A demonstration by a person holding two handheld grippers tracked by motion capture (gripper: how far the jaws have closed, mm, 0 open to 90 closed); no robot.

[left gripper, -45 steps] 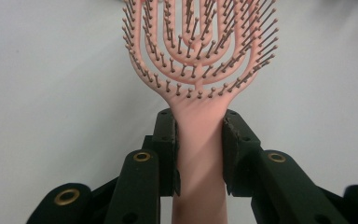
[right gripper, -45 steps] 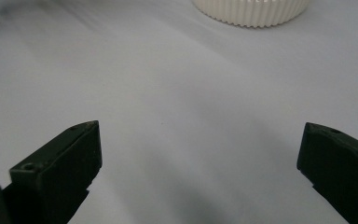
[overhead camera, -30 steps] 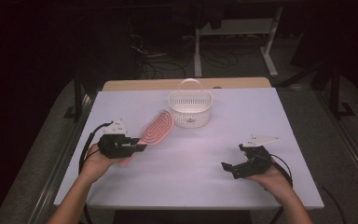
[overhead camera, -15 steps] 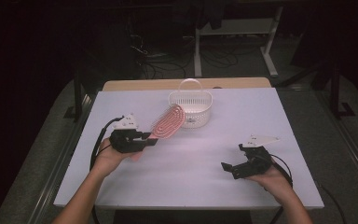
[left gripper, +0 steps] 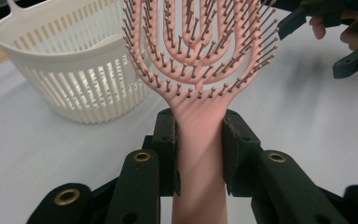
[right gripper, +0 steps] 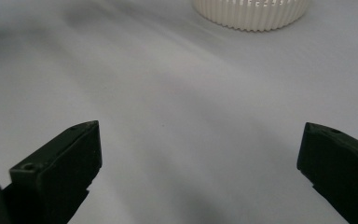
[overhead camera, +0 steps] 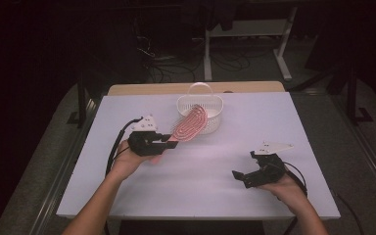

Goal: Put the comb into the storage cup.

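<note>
Matt pink plastic hairbrush (left gripper: 200, 70); slatted white plastic basket (left gripper: 74, 70).

The high view looks forward and down from above my side of the table (overhead camera: 142, 196), far enough back to take in the whole white top and the dark floor past it; my forearms enter from its bottom edge. The camera on my left gripper (left gripper: 200, 154) sits low and close behind the jaws, looking along them at the pink brush (left gripper: 200, 70), with the white basket (left gripper: 74, 79) just beyond at its left. The camera on my right gripper (right gripper: 200, 163) also rides low, facing across the bare top. Both gripper views and the high view share the basket (right gripper: 251, 14) (overhead camera: 200, 110), and the left gripper view catches my right gripper at its upper right.
</note>
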